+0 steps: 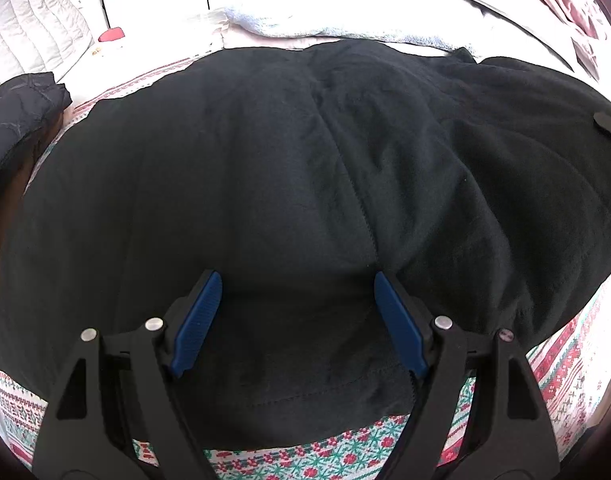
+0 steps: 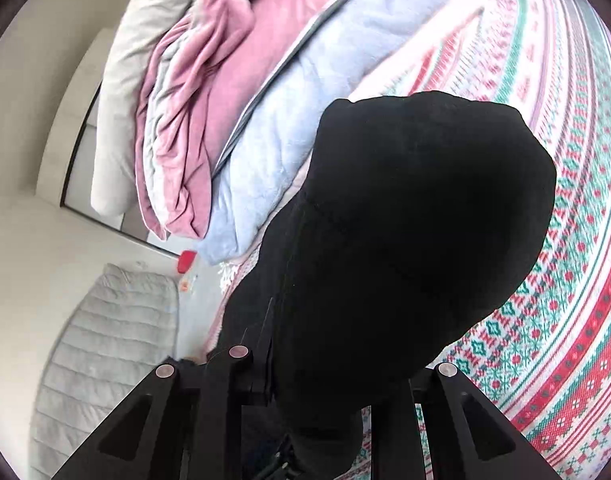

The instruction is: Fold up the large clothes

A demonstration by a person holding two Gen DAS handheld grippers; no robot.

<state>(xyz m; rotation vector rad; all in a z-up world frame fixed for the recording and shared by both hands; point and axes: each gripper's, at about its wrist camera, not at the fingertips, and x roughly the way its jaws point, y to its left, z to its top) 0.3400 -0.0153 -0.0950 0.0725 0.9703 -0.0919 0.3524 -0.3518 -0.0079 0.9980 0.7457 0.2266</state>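
One black garment (image 1: 289, 168) on patterned bed cover (image 1: 345, 460). Left gripper (image 1: 297, 288): two blue fingers (image 1: 197, 324) spread, garment beneath. Right gripper (image 2: 329, 392) fingers pinching black garment fold, lifted.

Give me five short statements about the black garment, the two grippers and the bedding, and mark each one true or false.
1. The left gripper is open above the black garment, with nothing pinched. True.
2. The right gripper is empty. False: black fabric bunches up out of it, so it is shut on the garment.
3. The garment lies on a plain white sheet. False: it lies on a patterned red, green and white bedspread.
4. A pink blanket and a pale blue blanket are piled beyond the garment. True.
5. The garment is already folded into a small neat square. False: it is spread wide across the bed.
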